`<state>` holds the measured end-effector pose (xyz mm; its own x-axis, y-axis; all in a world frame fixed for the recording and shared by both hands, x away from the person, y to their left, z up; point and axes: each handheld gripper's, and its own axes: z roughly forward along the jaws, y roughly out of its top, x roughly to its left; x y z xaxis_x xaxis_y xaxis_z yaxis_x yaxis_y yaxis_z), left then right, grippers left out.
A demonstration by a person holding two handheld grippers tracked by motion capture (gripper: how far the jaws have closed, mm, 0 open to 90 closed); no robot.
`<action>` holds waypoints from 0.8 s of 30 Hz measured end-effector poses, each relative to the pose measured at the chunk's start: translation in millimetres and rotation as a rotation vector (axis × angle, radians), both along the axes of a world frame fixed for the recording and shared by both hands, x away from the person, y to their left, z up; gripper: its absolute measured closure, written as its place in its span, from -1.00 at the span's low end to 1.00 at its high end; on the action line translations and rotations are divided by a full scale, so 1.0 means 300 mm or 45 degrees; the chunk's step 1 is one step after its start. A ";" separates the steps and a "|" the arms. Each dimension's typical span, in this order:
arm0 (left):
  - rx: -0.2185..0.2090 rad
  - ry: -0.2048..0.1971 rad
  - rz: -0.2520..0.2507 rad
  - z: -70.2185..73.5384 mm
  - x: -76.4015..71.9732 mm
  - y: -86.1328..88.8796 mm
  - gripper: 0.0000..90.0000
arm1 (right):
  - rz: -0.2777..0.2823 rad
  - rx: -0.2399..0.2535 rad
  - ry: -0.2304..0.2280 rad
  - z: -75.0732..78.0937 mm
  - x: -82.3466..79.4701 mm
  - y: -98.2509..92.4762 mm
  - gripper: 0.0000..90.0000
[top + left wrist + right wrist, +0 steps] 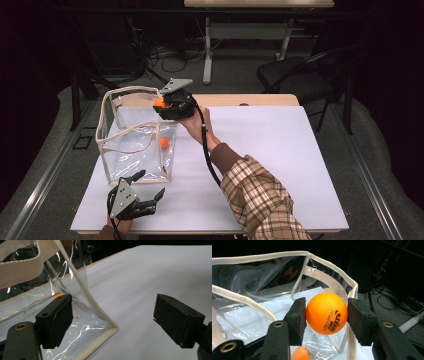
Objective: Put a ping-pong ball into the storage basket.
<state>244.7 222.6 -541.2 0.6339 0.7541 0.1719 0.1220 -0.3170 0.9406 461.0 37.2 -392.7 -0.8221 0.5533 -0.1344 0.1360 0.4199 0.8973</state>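
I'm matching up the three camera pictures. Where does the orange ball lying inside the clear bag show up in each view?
High view: the loose orange ball lies on the clear bag's floor, left of centre.
Left gripper view: an orange patch shows through the plastic above the left jaw.
Right gripper view: at the bottom edge, below the held ball.
Shared landmark: the clear bag's cream trim.

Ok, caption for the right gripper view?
Right gripper holding an orange ball above a clear plastic bag.
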 end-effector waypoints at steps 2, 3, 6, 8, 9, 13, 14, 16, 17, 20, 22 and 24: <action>-0.005 -0.001 0.000 0.000 -0.001 0.000 -0.65 | 0.000 -0.003 0.001 0.000 0.000 0.005 0.12; -0.005 -0.001 0.001 0.000 -0.001 0.000 -0.65 | 0.001 -0.003 0.001 -0.001 0.000 0.008 0.12; -0.005 -0.001 0.001 0.000 -0.001 0.000 -0.65 | 0.005 -0.010 -0.001 -0.004 0.000 0.016 0.12; -0.005 0.000 0.000 0.000 -0.001 0.000 -0.65 | 0.007 -0.014 0.004 -0.005 0.000 0.019 0.12; -0.006 -0.001 0.000 0.001 -0.001 0.001 -0.65 | 0.006 -0.015 0.004 -0.005 0.001 0.021 0.12; -0.004 -0.001 0.001 0.000 -0.001 0.001 -0.65 | 0.007 -0.010 0.007 -0.005 0.004 0.026 0.12; -0.005 -0.001 0.002 0.000 -0.001 0.000 -0.65 | 0.006 -0.012 0.010 -0.005 0.004 0.028 0.12; -0.004 -0.001 0.001 0.000 -0.001 0.000 -0.65 | 0.011 -0.010 0.017 -0.008 0.005 0.034 0.12; -0.006 -0.003 0.000 0.001 -0.001 0.001 -0.65 | 0.016 -0.017 0.018 -0.010 0.006 0.039 0.12; -0.004 -0.002 0.003 0.000 -0.001 0.001 -0.65 | 0.017 -0.018 0.024 -0.014 0.006 0.049 0.12; -0.006 -0.003 0.000 0.001 -0.002 0.001 -0.65 | 0.020 -0.020 0.028 -0.016 0.008 0.055 0.12; -0.006 -0.005 0.001 0.001 -0.002 0.002 -0.65 | 0.018 -0.023 0.030 -0.019 0.008 0.062 0.12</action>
<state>244.3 223.2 -540.9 0.6326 0.7553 0.1710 0.1184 -0.3125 0.9425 463.5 55.8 -398.3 -0.8329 0.5391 -0.1250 0.1506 0.4382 0.8862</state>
